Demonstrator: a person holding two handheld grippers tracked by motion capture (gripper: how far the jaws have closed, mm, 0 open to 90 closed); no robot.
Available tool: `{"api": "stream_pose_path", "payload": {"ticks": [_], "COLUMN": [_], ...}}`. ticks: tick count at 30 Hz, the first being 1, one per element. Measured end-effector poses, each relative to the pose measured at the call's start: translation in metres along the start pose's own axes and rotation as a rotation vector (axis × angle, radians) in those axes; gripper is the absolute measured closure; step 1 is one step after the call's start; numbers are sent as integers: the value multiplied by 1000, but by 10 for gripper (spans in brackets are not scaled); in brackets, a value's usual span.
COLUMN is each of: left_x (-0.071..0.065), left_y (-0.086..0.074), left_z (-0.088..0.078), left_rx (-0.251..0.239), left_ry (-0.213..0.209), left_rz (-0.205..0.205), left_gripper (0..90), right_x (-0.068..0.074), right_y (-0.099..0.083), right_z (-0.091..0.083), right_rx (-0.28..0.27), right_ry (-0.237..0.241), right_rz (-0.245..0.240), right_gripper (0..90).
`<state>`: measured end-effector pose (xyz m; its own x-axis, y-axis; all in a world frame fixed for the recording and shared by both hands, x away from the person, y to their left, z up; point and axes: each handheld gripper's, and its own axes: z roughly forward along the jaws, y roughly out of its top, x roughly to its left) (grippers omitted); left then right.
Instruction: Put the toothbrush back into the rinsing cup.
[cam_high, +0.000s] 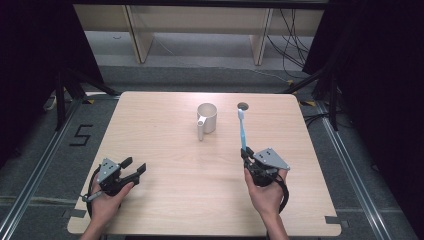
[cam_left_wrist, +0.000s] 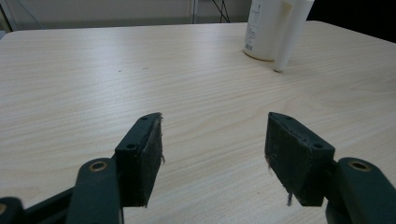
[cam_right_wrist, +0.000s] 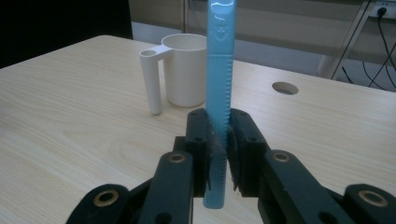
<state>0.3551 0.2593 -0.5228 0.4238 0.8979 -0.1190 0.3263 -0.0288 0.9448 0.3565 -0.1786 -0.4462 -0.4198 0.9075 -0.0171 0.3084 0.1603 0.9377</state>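
A pale wooden table (cam_high: 165, 190) carries a white cup (cam_high: 207, 117), upright.

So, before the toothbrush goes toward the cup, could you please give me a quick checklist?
1. Right tool shut on the blue toothbrush: ok.
2. Brush gripped near its handle end, bristle end pointing away: ok.
3. White cup upright, mouth open: ok.
4. Table between brush and cup free of obstacles: ok.
5. Left tool open, holding nothing, apart from the cup: ok.
6. Cup contents: cannot tell.
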Motion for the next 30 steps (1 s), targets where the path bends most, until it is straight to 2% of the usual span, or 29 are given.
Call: {"api": "stream_pose_path", "payload": {"ticks": [3, 4, 7, 8, 10, 11, 14, 16, 17, 26, 30], "left_x": [-1, -1, 0, 0, 1, 1, 1, 1, 1, 1, -1], "left_y": [0, 0, 0, 0, 0, 0, 0, 0, 0, 0, 3], "left_z": [0, 0, 0, 1, 1, 0, 0, 0, 1, 1, 1], "left_rx": [2, 2, 1, -6, -10, 2, 2, -5, -18, -20, -39], "left_ry": [0, -1, -5, -11, -18, -14, -15, -17, -21, -26, -40], "left_rz": [1, 1, -3, -4, -14, -15, -17, -12, -9, -26, -27], "left_gripper": [367, 367, 367, 367, 368, 370, 373, 378, 379, 383, 383], "right_x": [0, -1, 2, 2, 3, 3, 5, 6, 6, 10, 13], "right_y": [0, 1, 1, 1, 2, 3, 5, 6, 6, 9, 10], "right_z": [1, 0, 0, 1, 0, 1, 1, 2, 2, 4, 5], "right_rx": [-11, -9, -7, -26, -20, -29, -32, -54, -50, -68, -79], "right_ry": [0, -4, 8, 5, 7, 12, 13, 21, 20, 44, 53], "right_rz": [-3, -32, -7, -21, -14, -28, -21, -25, -25, -42, -40], "right_gripper": [794, 794, 794, 794, 794, 794, 794, 794, 794, 795, 794]}}
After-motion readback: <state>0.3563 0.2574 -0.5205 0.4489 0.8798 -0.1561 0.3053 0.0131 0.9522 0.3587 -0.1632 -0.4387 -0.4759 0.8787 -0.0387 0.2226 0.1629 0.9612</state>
